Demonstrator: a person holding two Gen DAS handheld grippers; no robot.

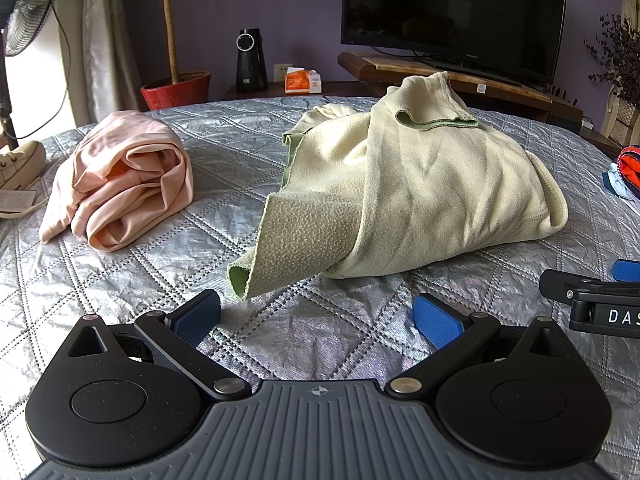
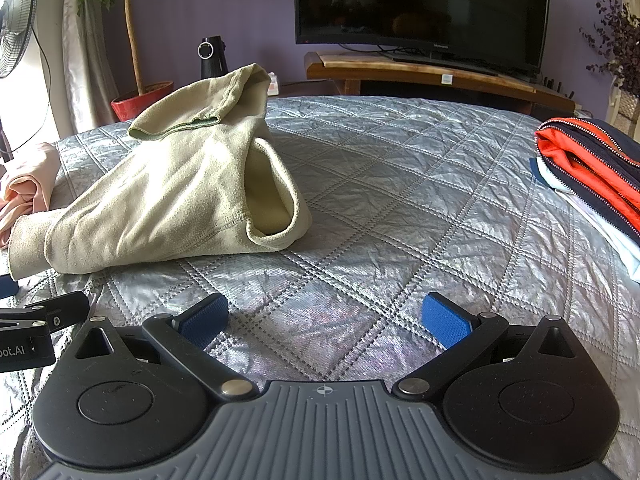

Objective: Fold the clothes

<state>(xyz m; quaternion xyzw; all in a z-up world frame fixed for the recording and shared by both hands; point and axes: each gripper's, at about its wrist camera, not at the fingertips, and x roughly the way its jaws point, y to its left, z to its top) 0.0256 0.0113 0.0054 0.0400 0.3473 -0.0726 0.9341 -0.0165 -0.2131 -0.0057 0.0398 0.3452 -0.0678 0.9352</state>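
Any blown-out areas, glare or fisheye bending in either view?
Left wrist view: the window behind the fan is blown out, and the quilt glints. Right wrist view: the same white patch at top left, and the quilt's far edge bows.

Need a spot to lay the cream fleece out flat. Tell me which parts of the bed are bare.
The widest bare patch of the grey quilt lies between the cream fleece and the orange-and-navy stack. The strip between the fleece and both open grippers is also free. It is tighter between the fleece and the pink bundle.
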